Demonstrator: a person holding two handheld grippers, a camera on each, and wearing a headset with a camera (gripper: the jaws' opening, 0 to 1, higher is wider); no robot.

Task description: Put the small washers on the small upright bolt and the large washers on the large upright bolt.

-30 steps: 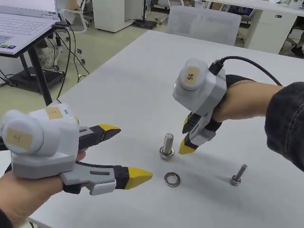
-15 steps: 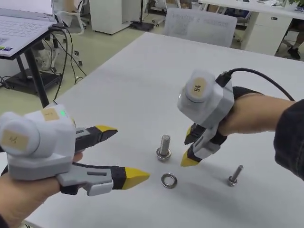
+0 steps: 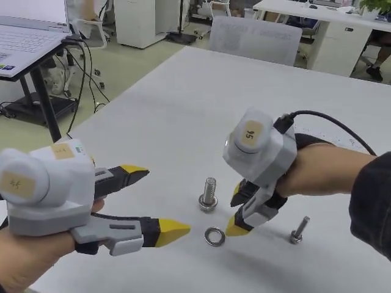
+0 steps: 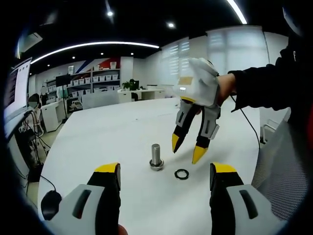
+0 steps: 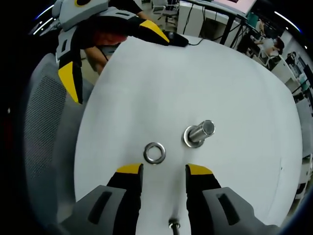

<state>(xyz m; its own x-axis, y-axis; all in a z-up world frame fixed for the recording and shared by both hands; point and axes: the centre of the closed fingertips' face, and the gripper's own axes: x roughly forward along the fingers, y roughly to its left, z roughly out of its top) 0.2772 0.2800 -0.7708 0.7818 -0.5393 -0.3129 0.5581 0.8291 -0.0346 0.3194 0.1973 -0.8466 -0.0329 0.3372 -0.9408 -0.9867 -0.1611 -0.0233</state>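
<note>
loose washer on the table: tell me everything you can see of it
The washer is a plain silvery metal ring, lying flat on the white table, on no bolt. It sits near the large upright bolt, apart from it. The right gripper, open, points down close beside it, not touching it.

Two upright bolts are counted on the table (image 3: 153, 110): one large bolt (image 3: 209, 194) and one small bolt (image 3: 298, 229). One loose washer (image 3: 214, 236) is seen lying flat. A ring at the foot of the large bolt cannot be told from the bolt's own head and is left uncounted. Two claws are counted, the left claw (image 3: 156, 200) and the right claw (image 3: 234, 213). One laptop (image 3: 27, 36) is counted beyond the table.
</note>
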